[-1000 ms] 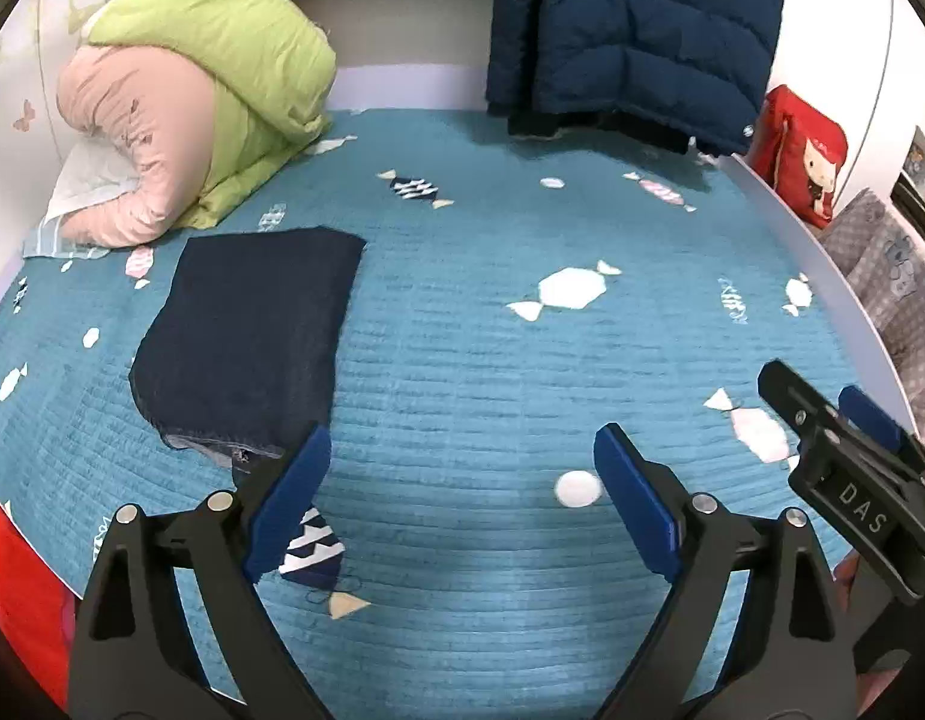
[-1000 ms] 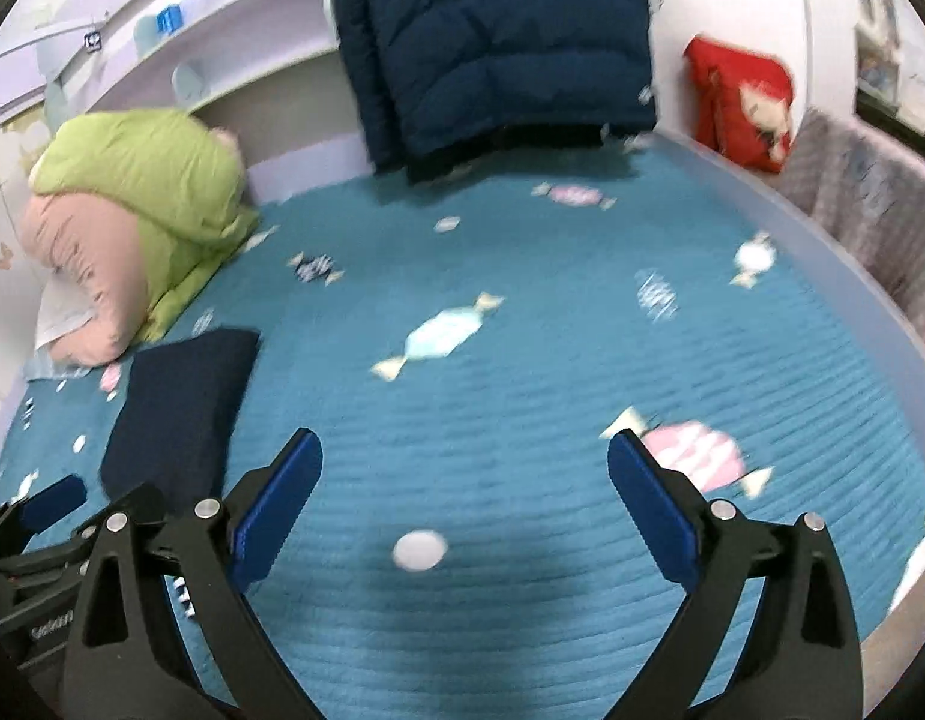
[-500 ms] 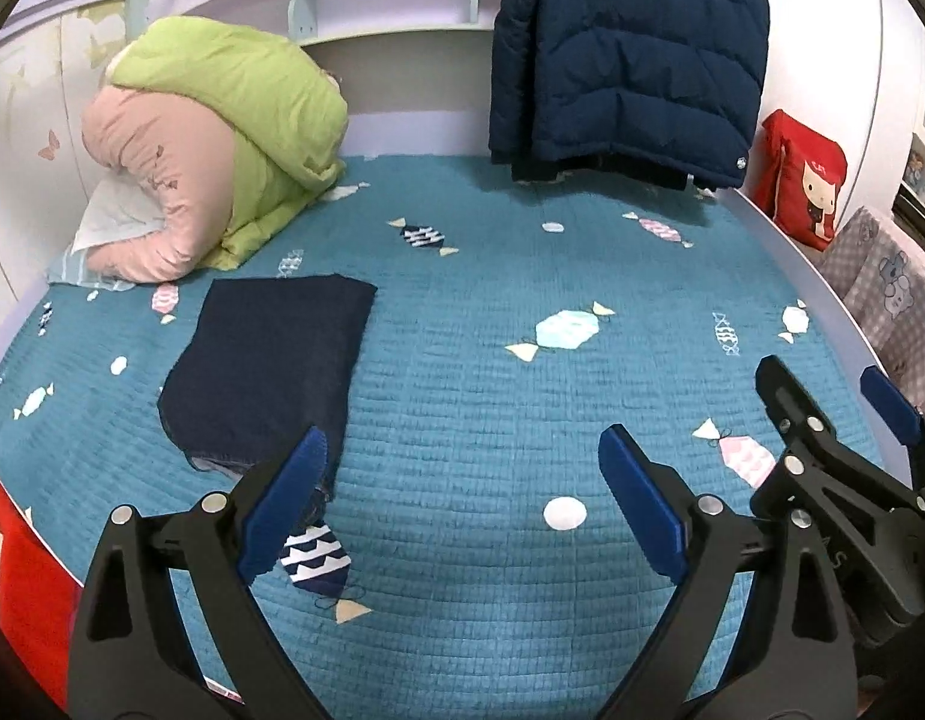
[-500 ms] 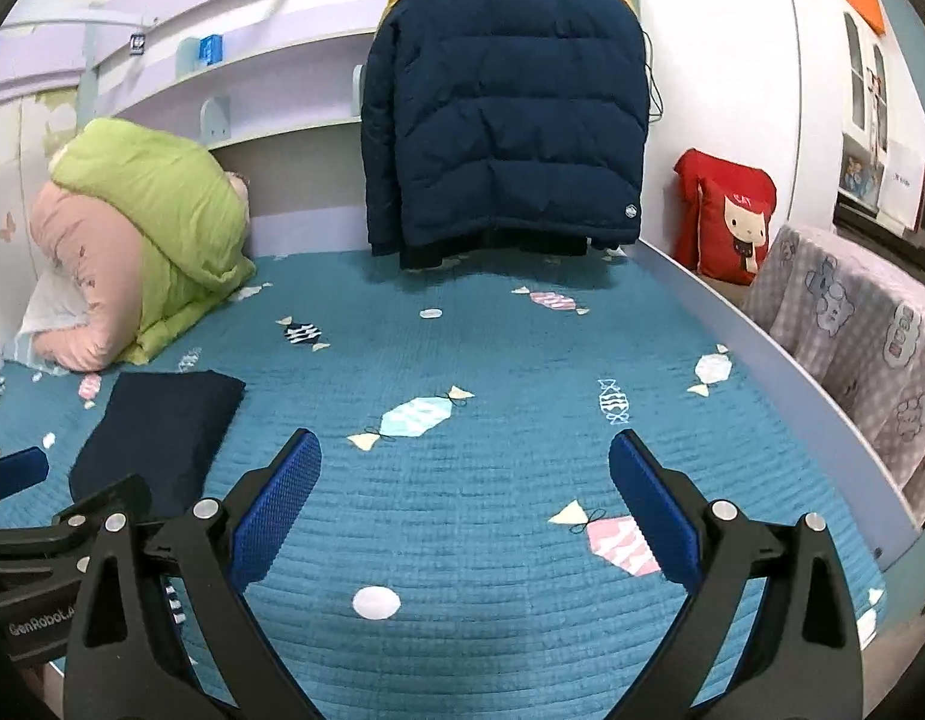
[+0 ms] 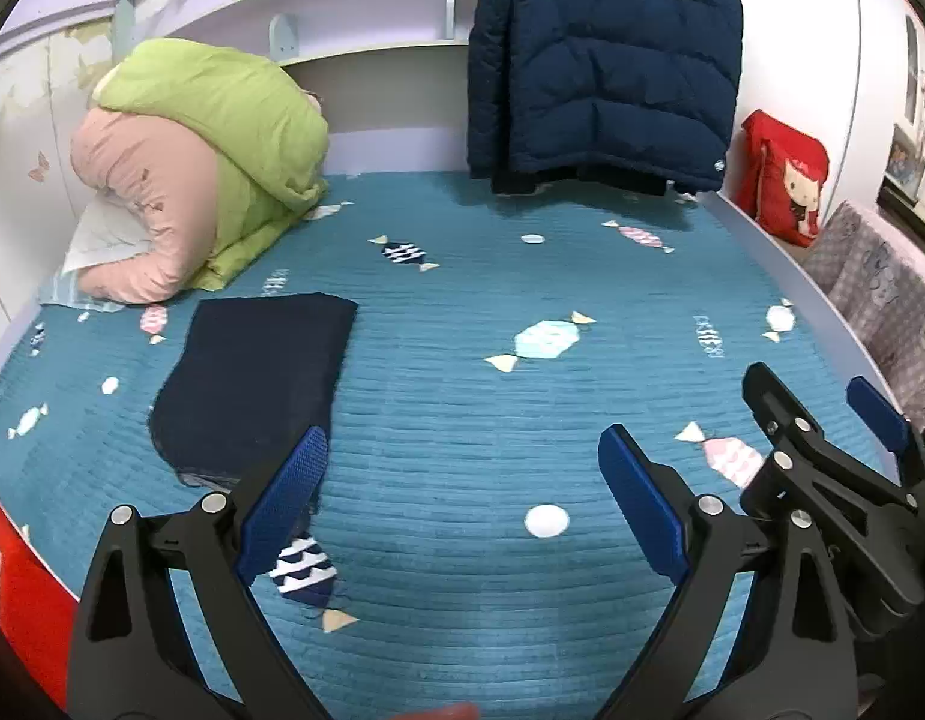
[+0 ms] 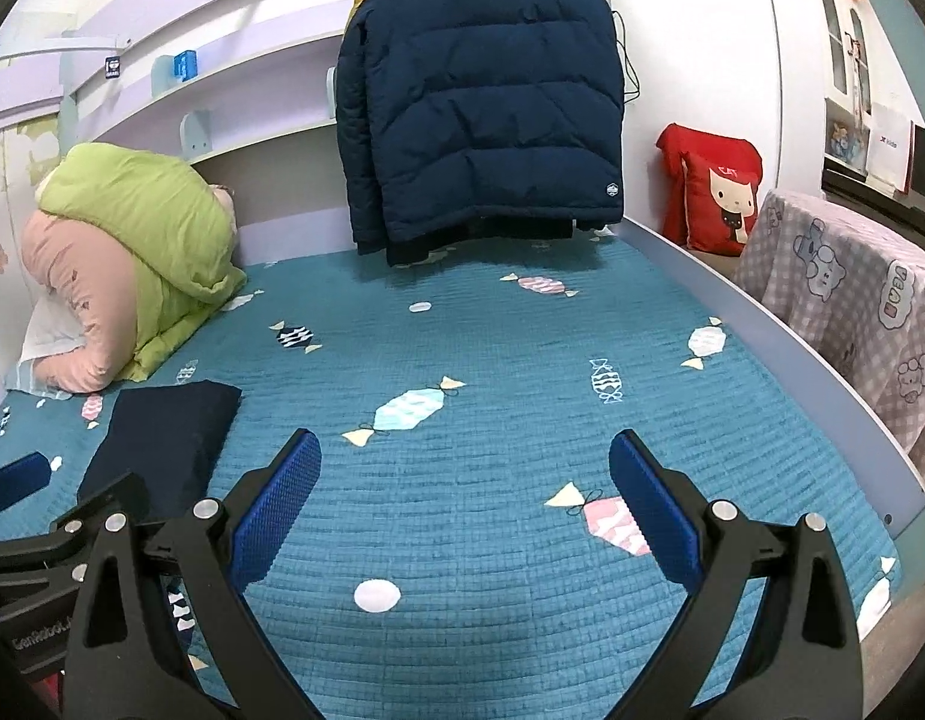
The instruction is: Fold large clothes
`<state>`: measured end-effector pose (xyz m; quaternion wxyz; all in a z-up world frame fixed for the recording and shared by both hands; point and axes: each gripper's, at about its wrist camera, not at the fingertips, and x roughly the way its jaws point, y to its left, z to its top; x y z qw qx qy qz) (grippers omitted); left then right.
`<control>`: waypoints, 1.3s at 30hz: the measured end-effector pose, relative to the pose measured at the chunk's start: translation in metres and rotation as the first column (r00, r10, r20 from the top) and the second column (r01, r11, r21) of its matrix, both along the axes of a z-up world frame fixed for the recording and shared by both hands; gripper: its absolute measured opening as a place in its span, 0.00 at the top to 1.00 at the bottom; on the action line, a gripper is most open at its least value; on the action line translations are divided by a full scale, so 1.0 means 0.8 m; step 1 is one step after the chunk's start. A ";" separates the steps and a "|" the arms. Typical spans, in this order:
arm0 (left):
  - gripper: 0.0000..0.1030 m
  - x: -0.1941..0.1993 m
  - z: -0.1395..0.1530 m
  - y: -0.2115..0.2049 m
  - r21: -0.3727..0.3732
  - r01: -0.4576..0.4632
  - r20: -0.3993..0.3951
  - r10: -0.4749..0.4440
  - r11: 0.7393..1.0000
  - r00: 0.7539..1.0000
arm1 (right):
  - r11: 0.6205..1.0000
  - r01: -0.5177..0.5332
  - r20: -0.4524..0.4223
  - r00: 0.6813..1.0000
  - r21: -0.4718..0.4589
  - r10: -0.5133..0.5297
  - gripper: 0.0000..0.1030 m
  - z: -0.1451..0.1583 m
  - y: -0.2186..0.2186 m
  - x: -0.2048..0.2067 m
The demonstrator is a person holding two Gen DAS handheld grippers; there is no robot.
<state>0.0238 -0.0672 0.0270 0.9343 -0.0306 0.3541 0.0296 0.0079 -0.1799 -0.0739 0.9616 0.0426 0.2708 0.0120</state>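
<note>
Both tongs are spread wide and hold nothing: my left gripper (image 5: 462, 504) hangs over the near part of the bed with its blue pads (image 5: 282, 504) apart, and my right gripper (image 6: 465, 504) sits just beside it, its pads (image 6: 654, 510) equally far apart. From the left wrist view I see the right gripper's black frame at the right edge; from the right wrist view the left one shows at the lower left. The folded dark garment (image 5: 258, 384) lies flat on the teal quilt (image 5: 522, 408), toward the bed's left side and nearer the front edge than the head. Its long axis runs from the front edge toward the headboard, leaning slightly right at the far end. Near its far left corner a green and pink duvet (image 5: 204, 168) is bundled in the head-left corner. A navy puffer jacket (image 6: 486, 108) hangs over the headboard.
</note>
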 end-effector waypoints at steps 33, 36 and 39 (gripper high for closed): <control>0.10 -0.001 0.003 0.001 -0.003 -0.023 0.001 0.023 1.000 1.000 | 1.000 -0.005 0.031 1.000 -0.017 0.006 0.09 0.002 0.001 0.001; 0.10 -0.001 0.002 0.000 -0.003 -0.024 0.001 0.024 1.000 1.000 | 1.000 -0.004 0.031 1.000 -0.017 0.005 0.09 0.002 0.001 0.001; 0.10 -0.001 0.002 0.001 -0.003 -0.023 0.001 0.023 1.000 1.000 | 1.000 -0.005 0.030 1.000 -0.017 0.006 0.09 0.002 0.001 0.001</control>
